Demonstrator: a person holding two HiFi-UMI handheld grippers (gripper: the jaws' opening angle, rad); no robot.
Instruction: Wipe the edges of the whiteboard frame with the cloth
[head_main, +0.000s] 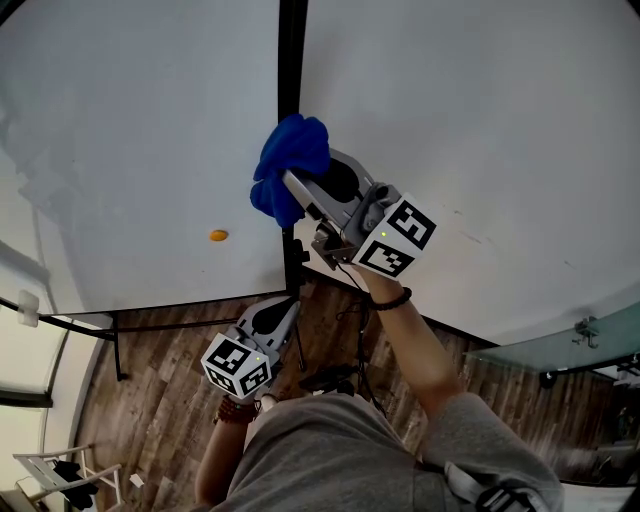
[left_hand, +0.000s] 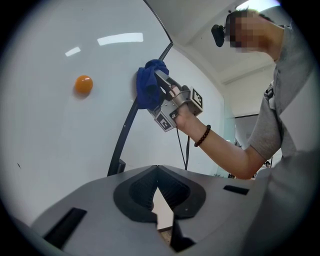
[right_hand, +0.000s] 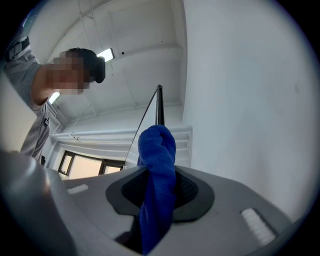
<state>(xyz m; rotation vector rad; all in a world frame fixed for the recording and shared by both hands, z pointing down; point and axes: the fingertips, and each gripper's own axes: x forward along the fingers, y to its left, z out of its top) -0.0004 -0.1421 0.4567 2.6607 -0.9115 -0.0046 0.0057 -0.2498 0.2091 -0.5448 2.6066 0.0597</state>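
The whiteboard (head_main: 130, 130) has a black frame, and its vertical edge (head_main: 290, 60) runs down the middle of the head view. My right gripper (head_main: 305, 172) is shut on a blue cloth (head_main: 285, 165), and the bunched cloth presses against that edge. In the right gripper view the cloth (right_hand: 157, 165) hangs between the jaws with the frame edge (right_hand: 159, 105) just beyond it. My left gripper (head_main: 290, 305) hangs lower, below the board's bottom edge, shut with nothing in it. The left gripper view shows its jaws (left_hand: 157, 172) meeting, with the cloth (left_hand: 149, 85) and the right gripper (left_hand: 162, 82) above.
An orange round magnet (head_main: 218, 236) sticks to the board left of the frame edge. A white wall (head_main: 480, 150) lies to the right of the edge. Below are a wooden floor (head_main: 170, 400), the board's stand leg (head_main: 118, 350), cables, and a glass panel (head_main: 560, 345) at the right.
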